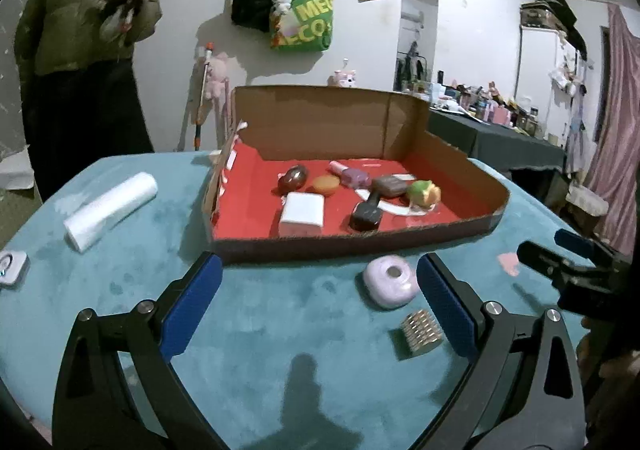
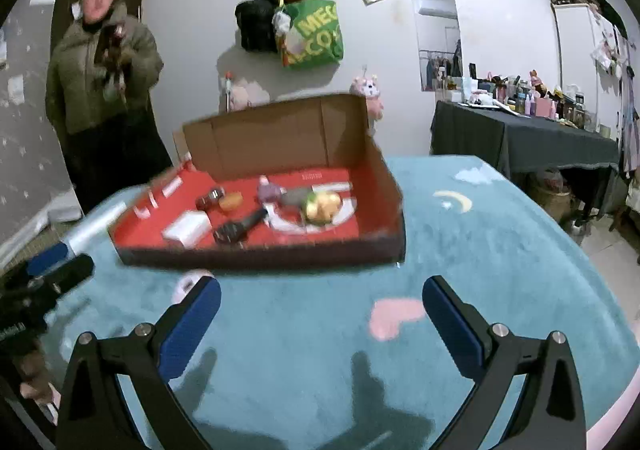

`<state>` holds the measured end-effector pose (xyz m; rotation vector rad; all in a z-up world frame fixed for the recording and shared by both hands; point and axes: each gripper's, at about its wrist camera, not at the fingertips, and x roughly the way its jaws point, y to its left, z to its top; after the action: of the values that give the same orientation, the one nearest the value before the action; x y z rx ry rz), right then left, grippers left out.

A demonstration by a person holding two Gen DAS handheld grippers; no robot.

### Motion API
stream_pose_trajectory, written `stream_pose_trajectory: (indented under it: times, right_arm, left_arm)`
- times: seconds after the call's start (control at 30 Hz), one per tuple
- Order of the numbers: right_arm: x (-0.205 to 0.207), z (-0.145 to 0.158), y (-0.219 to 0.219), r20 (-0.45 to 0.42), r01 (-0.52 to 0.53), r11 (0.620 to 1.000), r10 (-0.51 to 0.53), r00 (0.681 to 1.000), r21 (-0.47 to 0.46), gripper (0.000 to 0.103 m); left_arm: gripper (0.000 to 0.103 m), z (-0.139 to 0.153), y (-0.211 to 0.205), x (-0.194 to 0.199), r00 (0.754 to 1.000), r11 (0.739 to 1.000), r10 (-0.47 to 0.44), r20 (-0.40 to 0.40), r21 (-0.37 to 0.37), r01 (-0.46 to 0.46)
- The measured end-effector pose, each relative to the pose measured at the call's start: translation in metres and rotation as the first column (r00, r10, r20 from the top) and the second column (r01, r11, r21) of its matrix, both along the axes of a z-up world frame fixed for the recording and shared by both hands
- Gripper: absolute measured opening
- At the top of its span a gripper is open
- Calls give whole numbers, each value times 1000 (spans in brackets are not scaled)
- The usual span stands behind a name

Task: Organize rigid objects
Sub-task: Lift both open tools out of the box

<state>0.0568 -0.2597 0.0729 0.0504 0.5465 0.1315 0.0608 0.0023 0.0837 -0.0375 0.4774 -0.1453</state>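
A shallow cardboard box (image 1: 320, 248) with a red floor stands on the teal cloth. Inside lie a white block (image 1: 302, 214), a dark dumbbell (image 1: 366, 214), an orange disc (image 1: 326, 185), a dark red oval (image 1: 293, 179), a purple item (image 1: 354, 177) and a green-yellow toy (image 1: 424, 192). In front of the box, a lilac round case (image 1: 391, 281) and a ridged metal block (image 1: 422, 334) rest on the cloth. My left gripper (image 1: 320, 270) is open, both pieces lying just inside its right finger. My right gripper (image 2: 322, 290) is open over bare cloth before the box (image 2: 260, 258).
A white plastic roll (image 1: 110, 206) and a small white device (image 1: 12, 268) lie left of the box. A person in a green jacket (image 1: 88, 10) stands behind the table's far left. A dark cluttered table (image 2: 520, 138) stands at the back right.
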Motion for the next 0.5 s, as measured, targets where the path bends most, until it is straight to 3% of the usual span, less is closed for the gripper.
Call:
stream_pose_trajectory:
  times: [0.23,0.37,0.5]
  right_arm:
    - [-7,-27,7,11,38,999,-38,999,-21,103]
    - [-10,-26,11,38,47,998,-45,998,-47,103]
    - [-10,-28,9,21,44,999,-44,999,-31,103]
  left_arm:
    - [99,-25,7,3,999,999,32,-37,9,-32]
    - [99,-35,12,7,995,999,48,-83,-19,-50]
    - [99,-36,13,6,995,998,58,-82,-23,-60]
